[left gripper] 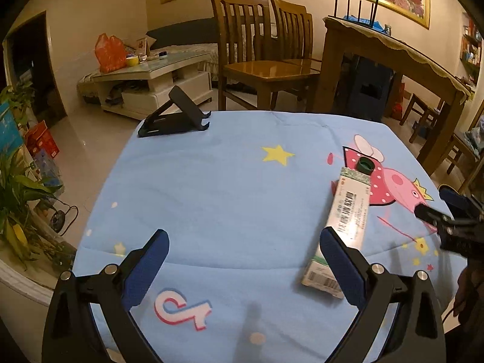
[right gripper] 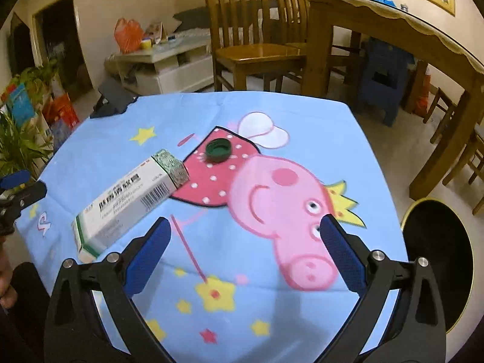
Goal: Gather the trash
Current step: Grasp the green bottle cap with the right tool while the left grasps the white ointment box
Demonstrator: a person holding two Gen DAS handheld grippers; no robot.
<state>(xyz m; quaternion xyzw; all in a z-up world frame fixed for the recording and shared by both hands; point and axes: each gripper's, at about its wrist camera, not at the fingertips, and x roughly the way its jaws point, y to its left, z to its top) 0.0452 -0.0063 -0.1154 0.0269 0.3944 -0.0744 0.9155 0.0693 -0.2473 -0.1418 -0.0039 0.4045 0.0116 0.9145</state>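
A long white and green carton lies on the blue cartoon cloth, and a dark green bottle cap sits just beyond its far end. Both show in the right wrist view, the carton at left and the cap at centre. My left gripper is open and empty, its right finger beside the carton. My right gripper is open and empty above the pig print, to the right of the carton. The right gripper also shows in the left wrist view.
A black phone stand sits at the table's far left corner. A dark round bin with a gold rim stands on the floor right of the table. Wooden chairs and a wooden table stand beyond.
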